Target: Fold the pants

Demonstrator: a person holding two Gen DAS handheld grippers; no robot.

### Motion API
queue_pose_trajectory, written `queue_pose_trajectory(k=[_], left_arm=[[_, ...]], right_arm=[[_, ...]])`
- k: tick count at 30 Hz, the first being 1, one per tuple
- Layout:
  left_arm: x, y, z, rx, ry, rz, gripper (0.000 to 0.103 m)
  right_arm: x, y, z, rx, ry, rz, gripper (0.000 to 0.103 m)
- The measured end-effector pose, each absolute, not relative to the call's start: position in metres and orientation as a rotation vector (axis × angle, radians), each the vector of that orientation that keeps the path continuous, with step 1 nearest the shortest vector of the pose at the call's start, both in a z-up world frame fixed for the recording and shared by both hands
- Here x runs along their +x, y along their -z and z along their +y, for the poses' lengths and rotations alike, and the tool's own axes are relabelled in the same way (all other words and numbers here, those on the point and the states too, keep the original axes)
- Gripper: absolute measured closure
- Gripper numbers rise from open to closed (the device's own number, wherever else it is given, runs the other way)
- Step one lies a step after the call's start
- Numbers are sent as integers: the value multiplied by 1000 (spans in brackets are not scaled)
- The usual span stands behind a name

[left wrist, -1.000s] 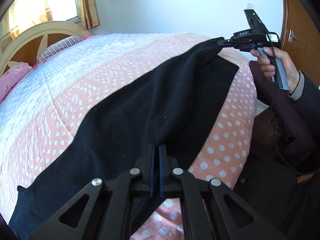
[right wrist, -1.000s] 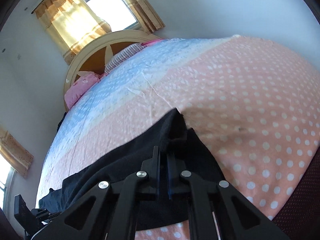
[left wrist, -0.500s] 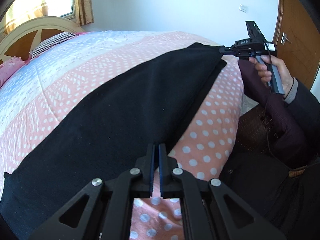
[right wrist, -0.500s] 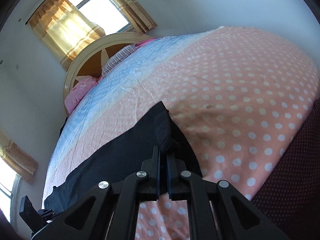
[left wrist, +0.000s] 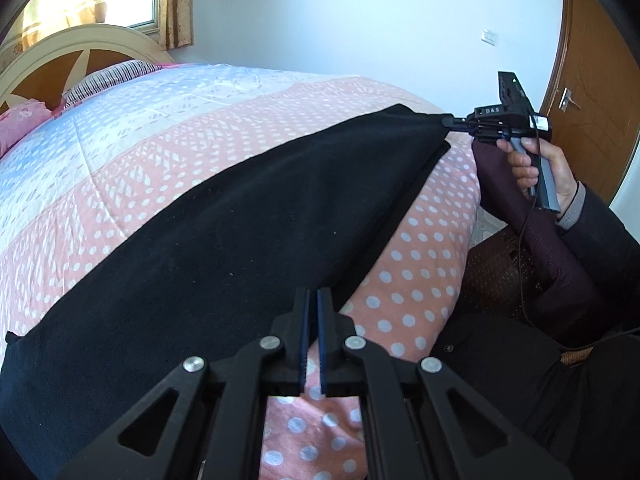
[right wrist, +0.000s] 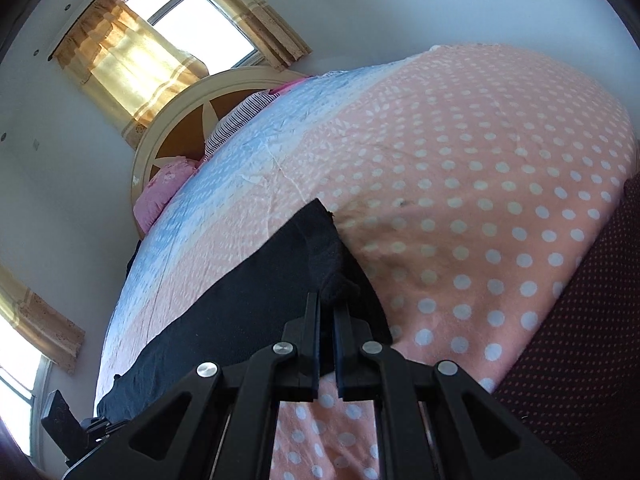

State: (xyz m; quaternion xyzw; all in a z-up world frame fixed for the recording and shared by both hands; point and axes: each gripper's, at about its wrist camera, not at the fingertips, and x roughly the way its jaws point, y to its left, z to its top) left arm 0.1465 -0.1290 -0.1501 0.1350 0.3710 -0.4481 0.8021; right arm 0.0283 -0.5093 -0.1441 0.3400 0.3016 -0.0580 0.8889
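Black pants (left wrist: 224,232) lie stretched in a long band across the pink dotted bedspread (left wrist: 416,280), one layer folded over another. My left gripper (left wrist: 313,300) is shut on the near edge of the pants. My right gripper (right wrist: 327,306) is shut on the far corner of the pants (right wrist: 280,288). It also shows in the left wrist view (left wrist: 446,121), pinching the corner at the bed's right edge. The fabric is taut between the two grippers.
A headboard (left wrist: 60,56) and pillows (left wrist: 108,78) are at the far end of the bed. A wooden door (left wrist: 588,92) stands at the right. The person's dark sleeve (left wrist: 560,264) and body are beside the bed's right edge.
The pants were draped and sagging with a raised fold. Both grippers pulled them apart and down, and now they lie flat and taut on the bed.
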Motion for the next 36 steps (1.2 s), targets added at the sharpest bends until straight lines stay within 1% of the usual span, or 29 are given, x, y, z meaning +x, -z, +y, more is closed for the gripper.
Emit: queue_pose_trajectory(k=[3, 7, 10, 11, 12, 13, 14, 15, 17, 22, 24, 27, 29, 30, 33, 36], left_arm=[[146, 152, -129, 298, 967, 801, 99], [146, 159, -133, 308, 971, 823, 99], [144, 158, -131, 309, 956, 820, 99], [144, 157, -130, 313, 936, 810, 97], [144, 157, -130, 318, 928, 809, 91], [144, 156, -130, 325, 921, 807, 87], [143, 155, -130, 337, 903, 795, 76], [142, 154, -131, 353, 888, 778, 63], [138, 152, -134, 371, 893, 750, 56], [136, 160, -152, 465, 877, 744, 57], [138, 164, -156, 479, 874, 749, 67], [141, 164, -157, 467, 870, 758, 74], [142, 164, -155, 464, 871, 762, 77], [143, 164, -155, 465, 872, 763, 79], [143, 167, -155, 466, 875, 768, 84], [145, 166, -152, 456, 882, 769, 86]], right_arm=[[25, 133, -506, 678, 116, 619, 98], [30, 160, -511, 684, 178, 710, 98], [29, 166, -511, 671, 194, 722, 97], [29, 163, -511, 653, 203, 717, 90], [27, 159, -511, 645, 221, 709, 84], [25, 156, -512, 640, 253, 696, 65], [22, 154, -516, 642, 274, 682, 48], [19, 153, -519, 655, 286, 666, 45], [15, 151, -525, 684, 307, 658, 45], [8, 122, -500, 649, 224, 579, 45], [17, 115, -479, 673, 86, 594, 45], [36, 117, -438, 656, -91, 675, 46], [51, 126, -408, 611, -155, 761, 58], [56, 130, -398, 602, -181, 793, 59], [67, 144, -372, 607, -259, 866, 60], [76, 158, -362, 652, -289, 907, 60]])
